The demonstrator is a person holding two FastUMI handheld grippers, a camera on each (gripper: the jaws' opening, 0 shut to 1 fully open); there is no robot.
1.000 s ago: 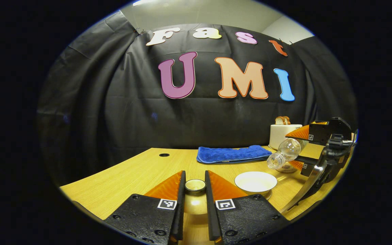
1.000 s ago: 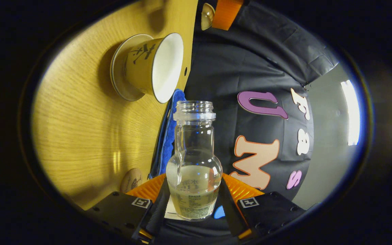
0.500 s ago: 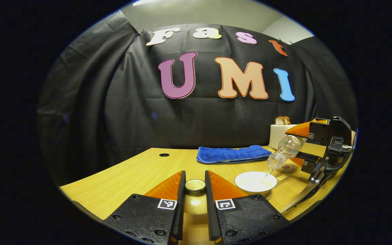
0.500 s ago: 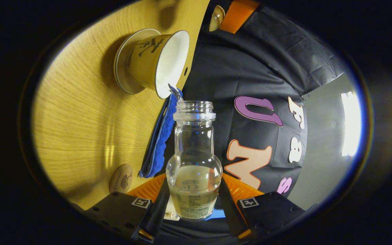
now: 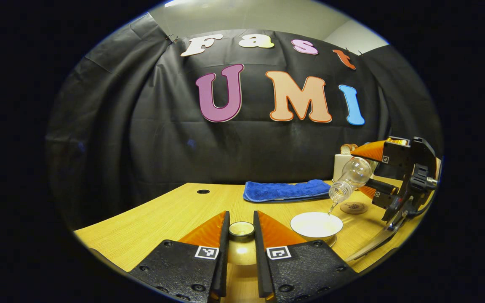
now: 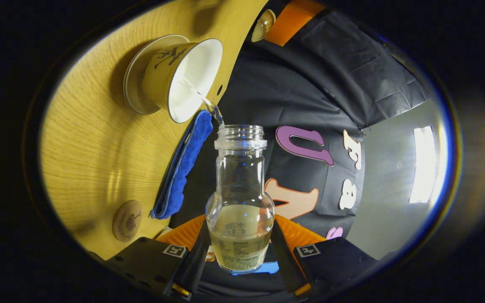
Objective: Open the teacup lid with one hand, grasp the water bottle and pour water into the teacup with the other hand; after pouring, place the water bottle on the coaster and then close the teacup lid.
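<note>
A: So, which step is in hand?

B: Pouring, I'd judge. The right gripper (image 6: 239, 248) has its fingers pinching the clear glass water bottle (image 6: 240, 198) by its bulbous base, tipped so a thin stream leaves its threaded mouth and lands in the open, white-lined ceramic teacup (image 6: 181, 78) on its saucer, at the right of the wood-grain worktop (image 5: 171, 210).

A: And the lid?

B: The left gripper (image 5: 241, 235) holds the small, round, glossy teacup lid (image 5: 241, 229), fingers pressed against its knob, just left of the teacup (image 5: 316, 224).

A: Next?

B: Righting the bottle once enough is in, probably, then setting it on the round, brown, printed coaster (image 5: 353, 207) just beyond the cup. Smooth glass needs a firm, level grip. A soft, folded blue towel (image 5: 286, 190) lies farther back.
</note>
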